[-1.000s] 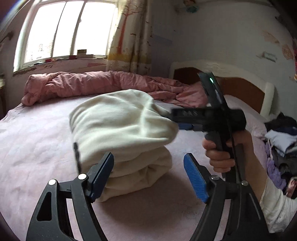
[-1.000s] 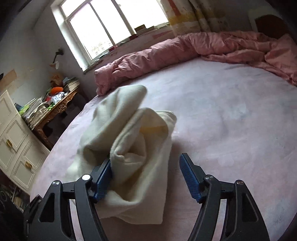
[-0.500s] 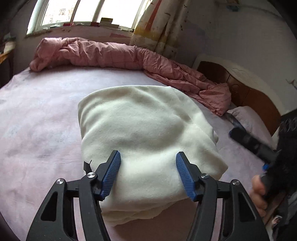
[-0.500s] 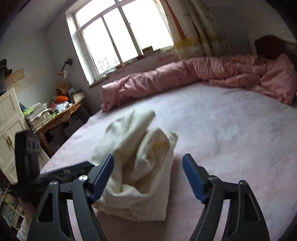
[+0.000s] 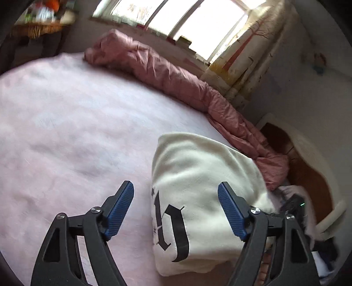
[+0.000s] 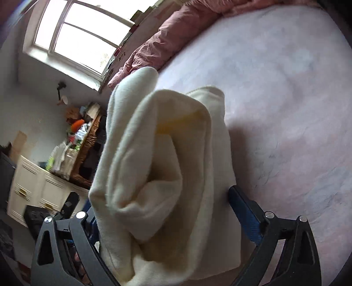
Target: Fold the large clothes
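A cream garment (image 5: 198, 176) lies folded into a thick bundle on the pink bed (image 5: 66, 132), with a black print showing on its near side. My left gripper (image 5: 176, 209) hovers over the bundle's left edge. Its jaws are opening: the right pad (image 5: 231, 213) is above the cloth, the left pad above bare sheet, neither pressing. In the right wrist view the bundle's rolled end (image 6: 165, 165) fills the space between the jaws of my right gripper (image 6: 167, 204). They are opening wide; the left finger is hidden behind cloth, and the right pad (image 6: 244, 211) sits at its edge.
A rumpled pink duvet (image 5: 176, 77) runs along the bed's far side under the window (image 5: 176, 19). The wooden headboard (image 5: 308, 176) and a heap of clothes (image 5: 323, 253) are to the right. A cluttered desk (image 6: 88, 136) and a white cabinet (image 6: 33, 187) stand beyond the bed's left edge.
The left gripper swung left and rolled, so the bundle now sits lower right with its print showing; its jaws narrowed, then widened. The right gripper dropped closer around the bundle's end, jaws spreading.
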The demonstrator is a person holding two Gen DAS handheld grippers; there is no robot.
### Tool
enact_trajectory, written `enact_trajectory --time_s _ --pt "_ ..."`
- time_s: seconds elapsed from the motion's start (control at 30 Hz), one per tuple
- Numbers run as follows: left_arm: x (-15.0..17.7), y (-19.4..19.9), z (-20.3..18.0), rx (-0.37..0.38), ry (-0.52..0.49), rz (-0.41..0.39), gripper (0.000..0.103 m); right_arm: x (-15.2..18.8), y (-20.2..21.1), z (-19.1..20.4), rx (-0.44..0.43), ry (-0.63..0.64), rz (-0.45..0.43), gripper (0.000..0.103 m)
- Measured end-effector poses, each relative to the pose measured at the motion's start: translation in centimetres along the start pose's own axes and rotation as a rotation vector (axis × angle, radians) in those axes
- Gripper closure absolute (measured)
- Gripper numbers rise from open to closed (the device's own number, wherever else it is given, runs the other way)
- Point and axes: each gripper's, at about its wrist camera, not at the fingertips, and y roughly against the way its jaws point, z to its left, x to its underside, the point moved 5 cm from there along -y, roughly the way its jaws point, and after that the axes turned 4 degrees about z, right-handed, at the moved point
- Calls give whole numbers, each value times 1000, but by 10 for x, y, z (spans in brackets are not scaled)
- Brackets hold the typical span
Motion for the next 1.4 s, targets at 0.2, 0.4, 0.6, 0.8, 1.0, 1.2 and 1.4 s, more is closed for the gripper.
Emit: enact_trajectory --time_s 0.2,0.4,0.6,0.8,1.0,1.2,1.4 --pt "18 -53 36 145 195 246 21 6 -10 -14 -64 47 56 10" --pt "48 -95 22 367 276 380 0 12 -9 -14 -60 97 44 24" --pt "40 -82 -15 289 106 306 18 13 8 -5 -51 145 -9 37" --pt "25 -77 -95 341 -47 256 21 6 69 3 -35 180 -130 40" --pt "10 -100 -230 523 -206 271 21 -18 198 -5 24 196 -354 40" --pt "23 -152 -385 694 -344 326 20 -38 322 -53 134 158 -554 40" --pt "99 -232 -474 791 -250 491 20 -40 401 -125 295 32 -639 39"
